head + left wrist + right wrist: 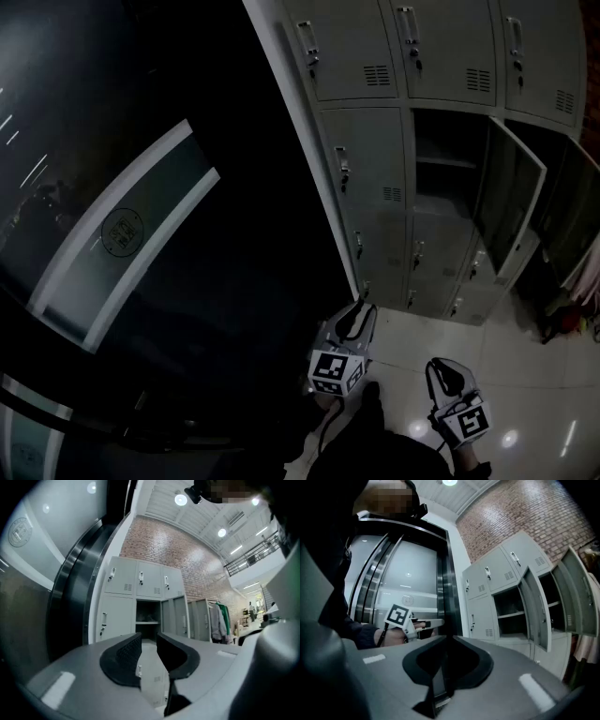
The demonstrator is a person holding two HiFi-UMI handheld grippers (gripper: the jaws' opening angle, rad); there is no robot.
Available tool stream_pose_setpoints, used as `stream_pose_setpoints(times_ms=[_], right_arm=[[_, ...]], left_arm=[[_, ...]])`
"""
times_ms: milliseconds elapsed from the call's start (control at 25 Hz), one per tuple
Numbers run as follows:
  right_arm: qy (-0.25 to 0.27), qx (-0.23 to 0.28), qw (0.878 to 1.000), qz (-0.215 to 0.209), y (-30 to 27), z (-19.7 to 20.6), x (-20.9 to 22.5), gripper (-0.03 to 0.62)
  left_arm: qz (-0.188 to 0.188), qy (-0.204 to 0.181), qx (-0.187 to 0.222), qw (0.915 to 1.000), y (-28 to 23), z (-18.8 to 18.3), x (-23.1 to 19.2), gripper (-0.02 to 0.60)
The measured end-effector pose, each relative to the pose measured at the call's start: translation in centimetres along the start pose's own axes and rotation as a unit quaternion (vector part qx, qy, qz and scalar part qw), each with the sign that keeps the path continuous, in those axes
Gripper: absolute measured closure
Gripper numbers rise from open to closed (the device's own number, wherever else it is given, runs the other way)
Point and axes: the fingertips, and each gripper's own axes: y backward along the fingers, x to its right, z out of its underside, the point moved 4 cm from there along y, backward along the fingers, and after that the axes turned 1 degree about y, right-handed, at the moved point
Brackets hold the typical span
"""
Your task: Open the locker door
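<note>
In the head view both tools sit low in the lower centre of the frame, side by side but apart. The grey plastic left gripper (360, 317), with black ribbed jaw pads, is at lower centre and points up the frame, its black-and-white marker cube (336, 371) nearest the camera. Its own view shows the two jaws parted, a clear gap between them and nothing in it. The matching grey right gripper (446, 379) lies lower and to the right; in its own view the jaws meet at the tips. That view also catches the left hand (393, 637), in a dark sleeve (355, 633), at mid left.
</note>
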Motion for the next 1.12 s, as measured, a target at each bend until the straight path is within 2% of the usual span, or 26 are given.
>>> stream_pose_setpoints(times_ms=[240, 440, 640, 880, 1120], right_arm=[[0.011, -0.007, 0.999, 0.041, -6.4, 0.5, 4.7, 0.559], [0.042, -0.009, 0.997, 0.07, -15.0, -1.3, 10.6, 0.559], [0.06, 0.012, 0.996, 0.07, -24.5, -4.2, 14.2, 0.559], [0.056, 0.021, 0.996, 0.07, -29.4, -5.4, 14.1, 0.574], [0.041, 0.021, 0.994, 0.094, -30.5, -5.5, 15.3, 0.579]], left_arm=[[-0.065, -0.009, -0.013, 0.9978, -13.0, -1.6, -12.7, 0.472], [-0.075, -0.02, -0.024, 0.9967, -23.7, -3.4, -20.3, 0.471], [-0.102, -0.029, -0.039, 0.9936, -32.4, -3.9, -27.9, 0.468], [-0.14, -0.037, -0.05, 0.9882, -39.4, -3.6, -34.1, 0.468], [-0.184, -0.083, -0.074, 0.9766, -43.1, -2.1, -36.5, 0.463]])
